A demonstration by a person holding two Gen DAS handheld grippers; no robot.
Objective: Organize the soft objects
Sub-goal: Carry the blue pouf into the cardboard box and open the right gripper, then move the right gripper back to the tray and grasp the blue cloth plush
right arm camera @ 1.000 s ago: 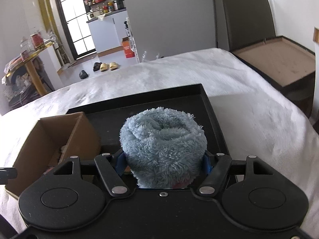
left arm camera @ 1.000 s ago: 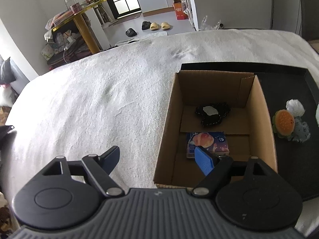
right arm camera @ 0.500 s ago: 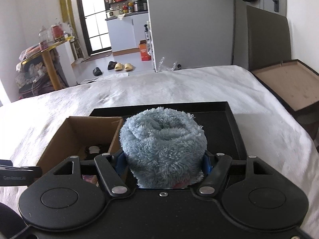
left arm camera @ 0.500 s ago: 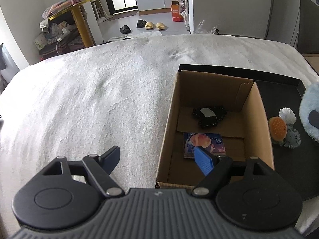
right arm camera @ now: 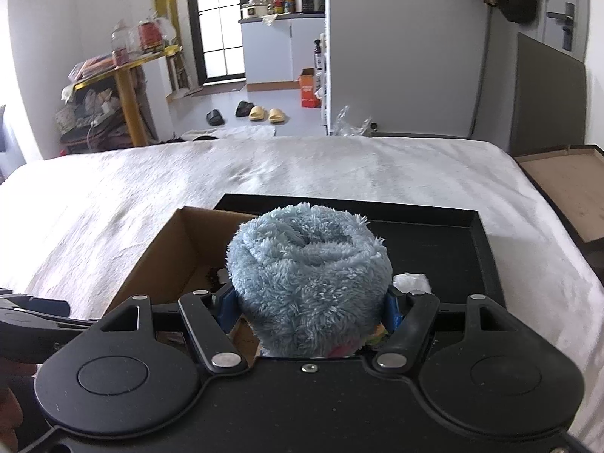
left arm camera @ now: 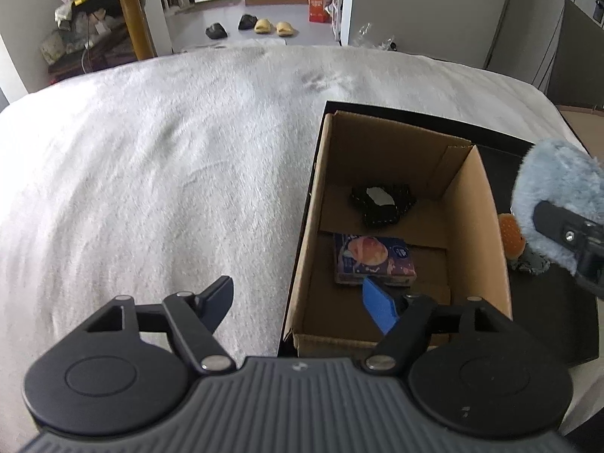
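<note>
My right gripper [right arm camera: 308, 304] is shut on a fluffy light-blue rolled towel [right arm camera: 307, 275] and holds it above the black tray [right arm camera: 487, 249], just right of the cardboard box [right arm camera: 158, 264]. In the left wrist view the towel [left arm camera: 558, 196] hangs at the right beside the box [left arm camera: 490, 234]. The box holds a black pouch [left arm camera: 381, 204] and a blue tissue pack [left arm camera: 373, 258]. My left gripper [left arm camera: 298, 302] is open and empty, straddling the box's near left wall.
An orange plush toy [left arm camera: 509, 234] and a grey soft item [left arm camera: 532, 262] lie on the tray [left arm camera: 555, 324] right of the box. A white crumpled item [right arm camera: 411, 283] shows there too. A white fuzzy blanket [left arm camera: 151, 173] covers the surface.
My right gripper has carried the towel left and up, toward the box. It now enters the left wrist view. The left gripper has risen slightly.
</note>
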